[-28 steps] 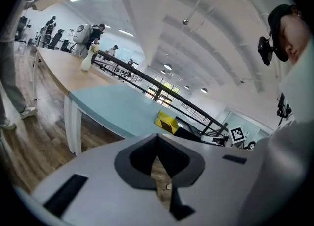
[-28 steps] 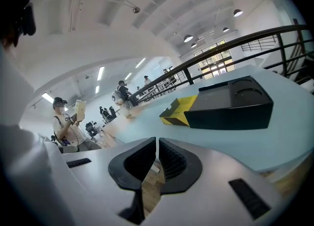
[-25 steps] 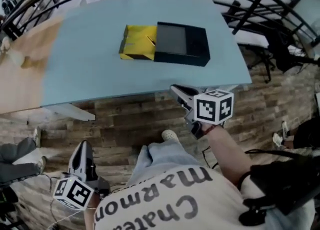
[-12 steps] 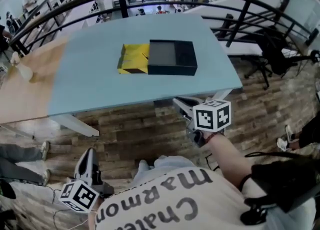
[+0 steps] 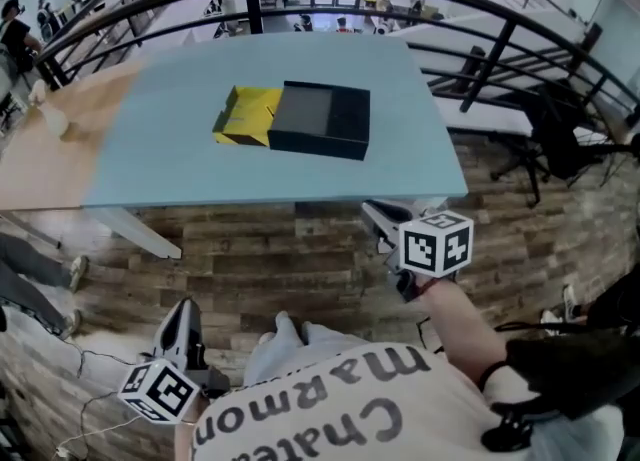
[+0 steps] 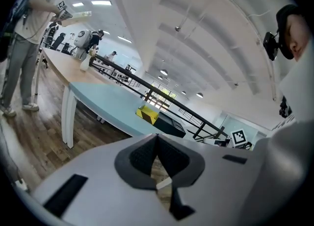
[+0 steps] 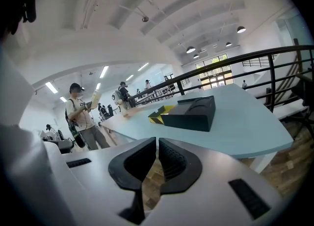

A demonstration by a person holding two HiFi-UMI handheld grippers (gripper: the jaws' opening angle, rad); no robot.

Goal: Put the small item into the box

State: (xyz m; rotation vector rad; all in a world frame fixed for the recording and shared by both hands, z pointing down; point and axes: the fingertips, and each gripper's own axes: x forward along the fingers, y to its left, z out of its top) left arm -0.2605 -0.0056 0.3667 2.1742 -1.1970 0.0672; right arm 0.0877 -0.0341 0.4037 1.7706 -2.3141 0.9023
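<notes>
A black box (image 5: 320, 119) lies on the light blue table (image 5: 160, 159), with a yellow folded carton (image 5: 245, 116) touching its left side. The right gripper view shows the black box (image 7: 191, 112) and the yellow carton (image 7: 159, 114) ahead on the table top. From the left gripper view they are far off, the black box (image 6: 170, 125) and the carton (image 6: 148, 113). My right gripper (image 5: 372, 211) hangs shut and empty below the table's near edge. My left gripper (image 5: 183, 307) is low by my left side over the floor, shut with nothing held. Both sets of jaws meet at the tips (image 6: 157, 139) (image 7: 157, 141).
A black railing (image 5: 480, 19) curves behind and to the right of the table. A wooden table top (image 5: 50, 149) adjoins the blue one on the left. People stand at the far left (image 7: 83, 117). Wooden floor (image 5: 300, 259) lies between me and the table.
The head view has swung, so the table and box sit a little further left in frame. Both grippers stay shut and low, the right one slightly lower and further right.
</notes>
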